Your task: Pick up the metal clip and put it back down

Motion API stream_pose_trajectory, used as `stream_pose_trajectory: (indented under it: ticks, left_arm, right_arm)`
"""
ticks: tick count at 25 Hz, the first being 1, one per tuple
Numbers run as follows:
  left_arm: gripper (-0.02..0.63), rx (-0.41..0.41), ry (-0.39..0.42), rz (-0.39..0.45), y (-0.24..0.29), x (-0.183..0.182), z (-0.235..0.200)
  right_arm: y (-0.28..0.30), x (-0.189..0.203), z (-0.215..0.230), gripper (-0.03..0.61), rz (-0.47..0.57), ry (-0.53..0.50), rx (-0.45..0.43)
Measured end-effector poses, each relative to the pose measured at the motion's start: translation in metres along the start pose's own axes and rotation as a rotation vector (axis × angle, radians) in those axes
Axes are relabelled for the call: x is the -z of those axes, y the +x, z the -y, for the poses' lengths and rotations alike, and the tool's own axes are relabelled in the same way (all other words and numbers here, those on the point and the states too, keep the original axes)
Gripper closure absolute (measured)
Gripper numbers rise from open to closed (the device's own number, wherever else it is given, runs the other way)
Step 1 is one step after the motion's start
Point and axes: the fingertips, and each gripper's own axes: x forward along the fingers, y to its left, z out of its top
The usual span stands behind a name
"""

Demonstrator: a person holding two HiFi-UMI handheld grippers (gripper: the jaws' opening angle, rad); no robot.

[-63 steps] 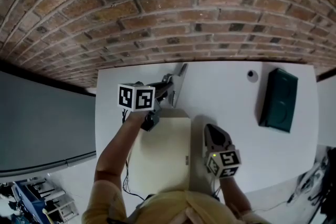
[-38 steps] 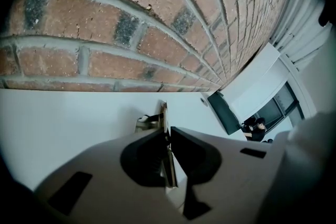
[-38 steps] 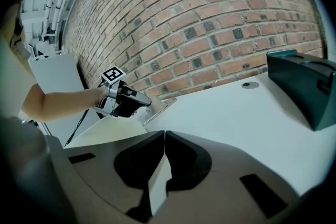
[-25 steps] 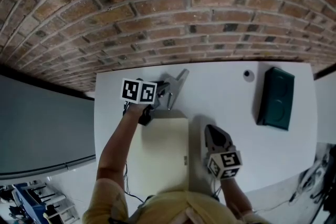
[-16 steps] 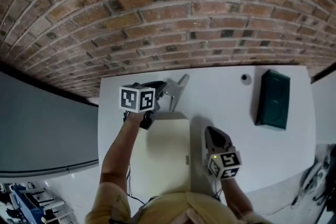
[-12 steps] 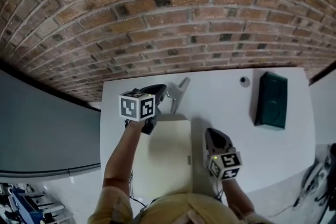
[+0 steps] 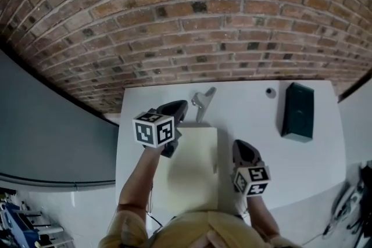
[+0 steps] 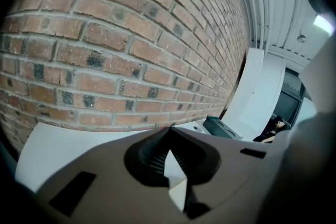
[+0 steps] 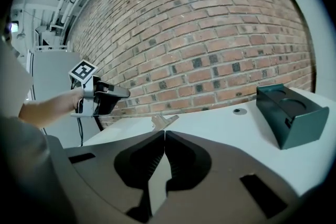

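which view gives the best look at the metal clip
The head view: the metal clip lies whole and unobstructed on the white table, seen from above. The right gripper view shows it small and far off, at a shallow angle. The left gripper view does not show it.

The metal clip is showing a dull silvery sheen on the smooth, matt white table. The brick wall is looking rough, the dark green box like matt plastic.
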Motion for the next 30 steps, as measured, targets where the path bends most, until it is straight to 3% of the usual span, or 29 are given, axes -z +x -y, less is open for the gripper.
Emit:
stream_pose_trajectory:
  ticks: [7, 20, 30]
  left_arm:
    - [0.611, -0.03, 0.068, 0.049, -0.052, 0.013, 0.019]
    - [0.611, -0.042, 0.075, 0.106, -0.118, 0.049, 0.038]
    - [0.611, -0.126, 0.121, 0.124, -0.159, 0.085, 0.04]
  right_arm:
    - [-0.031, -0.007, -0.023, 0.574, -0.01, -0.036, 0.036]
    - [-0.065, -0.002, -0.048, 0.574, 0.068, -0.054, 0.075]
    - [-0.085, 0.003, -0.059, 0.574, 0.072, -0.084, 0.093]
